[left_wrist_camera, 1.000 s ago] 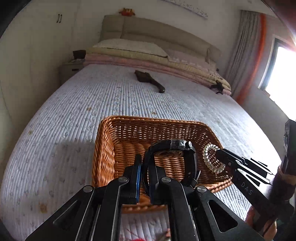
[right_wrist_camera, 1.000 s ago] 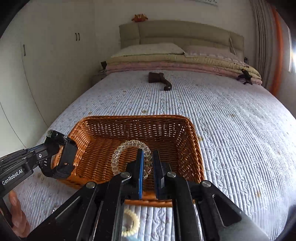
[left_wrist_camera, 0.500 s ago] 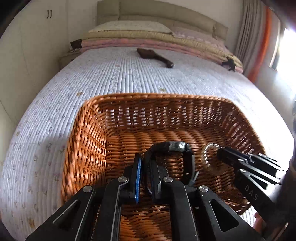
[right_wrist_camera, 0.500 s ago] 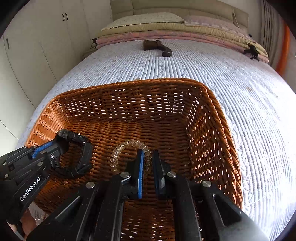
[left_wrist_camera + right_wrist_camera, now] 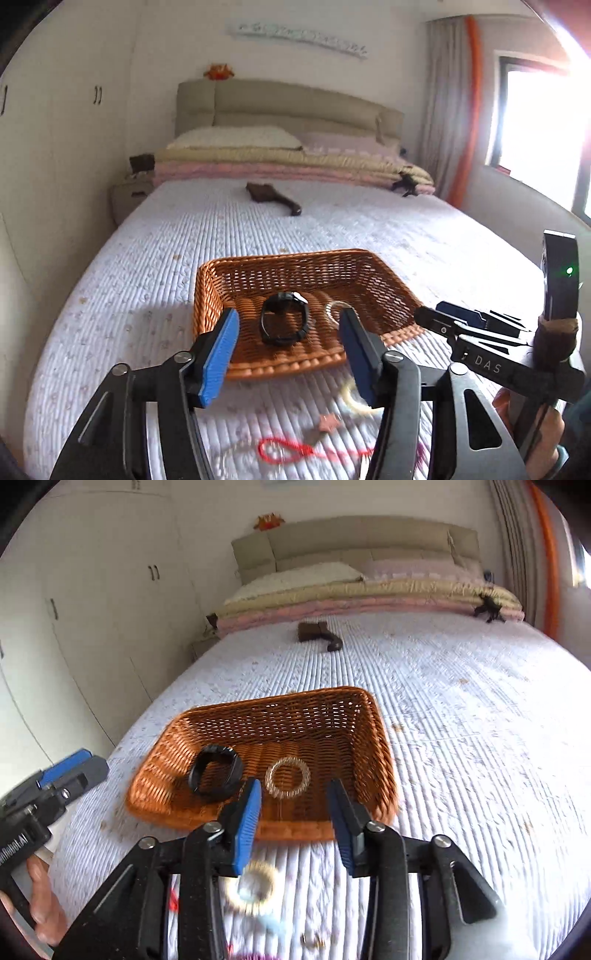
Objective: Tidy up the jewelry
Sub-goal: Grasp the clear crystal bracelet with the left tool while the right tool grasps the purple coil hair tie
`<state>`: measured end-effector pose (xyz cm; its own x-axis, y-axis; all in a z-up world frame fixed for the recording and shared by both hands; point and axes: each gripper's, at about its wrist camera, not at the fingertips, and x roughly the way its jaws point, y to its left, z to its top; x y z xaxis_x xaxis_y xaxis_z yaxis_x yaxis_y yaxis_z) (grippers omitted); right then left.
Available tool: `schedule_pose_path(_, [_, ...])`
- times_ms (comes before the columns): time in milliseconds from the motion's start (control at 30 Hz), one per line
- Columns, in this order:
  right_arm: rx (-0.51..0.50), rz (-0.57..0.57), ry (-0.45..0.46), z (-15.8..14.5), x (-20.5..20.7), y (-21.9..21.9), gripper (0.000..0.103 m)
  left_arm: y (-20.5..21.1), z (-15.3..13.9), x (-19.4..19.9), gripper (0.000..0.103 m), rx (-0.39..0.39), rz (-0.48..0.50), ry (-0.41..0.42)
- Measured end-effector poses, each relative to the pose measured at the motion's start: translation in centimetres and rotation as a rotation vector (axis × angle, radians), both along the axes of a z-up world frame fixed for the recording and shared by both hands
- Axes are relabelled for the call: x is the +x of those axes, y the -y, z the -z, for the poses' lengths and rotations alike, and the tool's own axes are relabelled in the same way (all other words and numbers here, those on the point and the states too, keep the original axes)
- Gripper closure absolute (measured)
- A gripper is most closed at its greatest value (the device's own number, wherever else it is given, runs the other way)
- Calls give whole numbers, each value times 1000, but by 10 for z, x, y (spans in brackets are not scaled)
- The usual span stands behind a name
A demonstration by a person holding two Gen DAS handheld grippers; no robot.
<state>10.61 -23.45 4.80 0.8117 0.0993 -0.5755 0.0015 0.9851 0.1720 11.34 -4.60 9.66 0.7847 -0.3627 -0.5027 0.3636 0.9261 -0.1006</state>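
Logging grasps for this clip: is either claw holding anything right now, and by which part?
Nothing is held. The left claw and right claw are both open; the black watch and clear coil bracelet lie free in the wicker basket.

The letters "DAS" stand in pale print on the black body of the right gripper (image 5: 476,325), seen from the left wrist. In the right wrist view, the left gripper (image 5: 70,771) bears blurred pale lettering ending in "AI"; the rest cannot be read.
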Motion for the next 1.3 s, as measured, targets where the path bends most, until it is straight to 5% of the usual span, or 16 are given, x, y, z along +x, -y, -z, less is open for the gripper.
schedule_pose_path(167, [-28, 21, 142, 1, -77, -8, 57, -21, -11, -90, 39, -21, -51, 184])
schedule_pose_path(233, [-52, 18, 190, 1, -99, -13, 57, -27, -11, -120, 29, -31, -74, 265])
schedule_pose_path(467, [-103, -6, 171, 23, -122, -25, 57, -64, 1, -164, 28, -94, -206, 378])
schedule_pose_path(633, [-123, -18, 88, 42, -120, -29, 57, -80, 18, -139, 28, -80, -251, 282])
schedule_pose_path(933, [-123, -78, -72, 69, -102, -34, 57, -86, 88, -56, 33, -14, -240, -117])
schedule_pose_path(1300, [-118, -98, -187, 92, -84, -35, 59, -79, 130, -13, 50, -43, -156, -376])
